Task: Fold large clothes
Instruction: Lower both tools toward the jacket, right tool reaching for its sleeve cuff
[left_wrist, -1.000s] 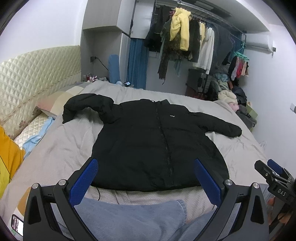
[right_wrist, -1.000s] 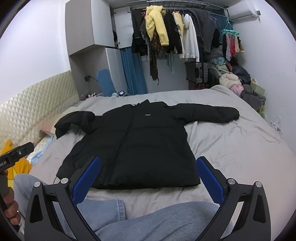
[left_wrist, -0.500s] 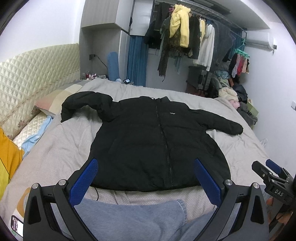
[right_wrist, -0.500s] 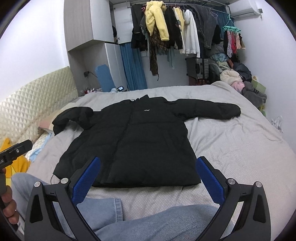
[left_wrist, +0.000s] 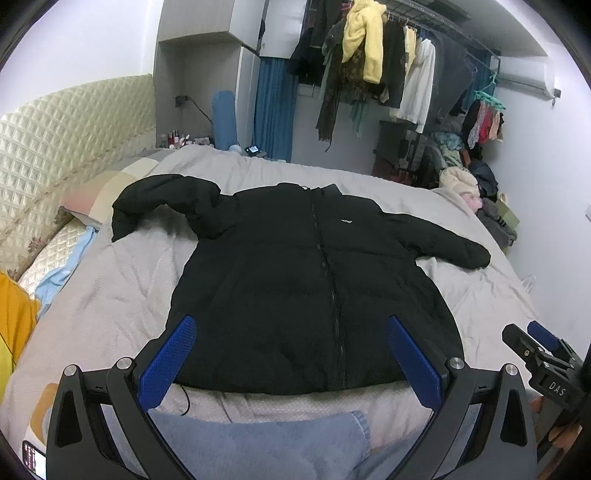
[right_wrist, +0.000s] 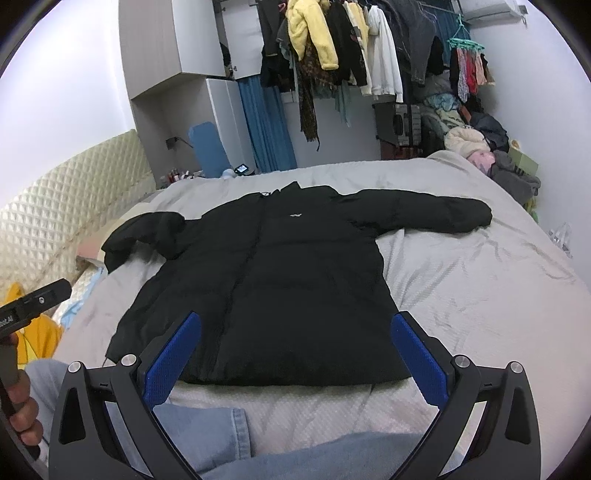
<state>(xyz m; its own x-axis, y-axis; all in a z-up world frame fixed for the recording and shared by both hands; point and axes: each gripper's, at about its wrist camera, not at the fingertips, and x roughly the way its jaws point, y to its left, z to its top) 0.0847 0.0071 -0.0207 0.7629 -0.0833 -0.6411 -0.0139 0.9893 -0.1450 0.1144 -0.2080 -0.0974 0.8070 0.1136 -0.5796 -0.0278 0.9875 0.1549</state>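
Observation:
A large black puffer jacket (left_wrist: 295, 280) lies flat, front up and zipped, on the grey bed cover (left_wrist: 122, 295). It also shows in the right wrist view (right_wrist: 273, 280). Its right sleeve stretches out straight (right_wrist: 436, 214). Its left sleeve bends up by the pillows (left_wrist: 162, 199). My left gripper (left_wrist: 291, 332) is open and empty, held above the jacket's hem. My right gripper (right_wrist: 295, 328) is open and empty, also just short of the hem. Neither touches the jacket.
The person's jeans-clad legs (left_wrist: 258, 443) lie under both grippers. A quilted headboard (left_wrist: 66, 129) and pillows (left_wrist: 92, 195) stand at the left. A clothes rack (left_wrist: 388, 66) hangs at the back, and a pile of clothes (right_wrist: 491, 155) sits at the right.
Both grippers have crept a little forward and tilted down toward the jacket. The jaws stay open and the jacket has not moved.

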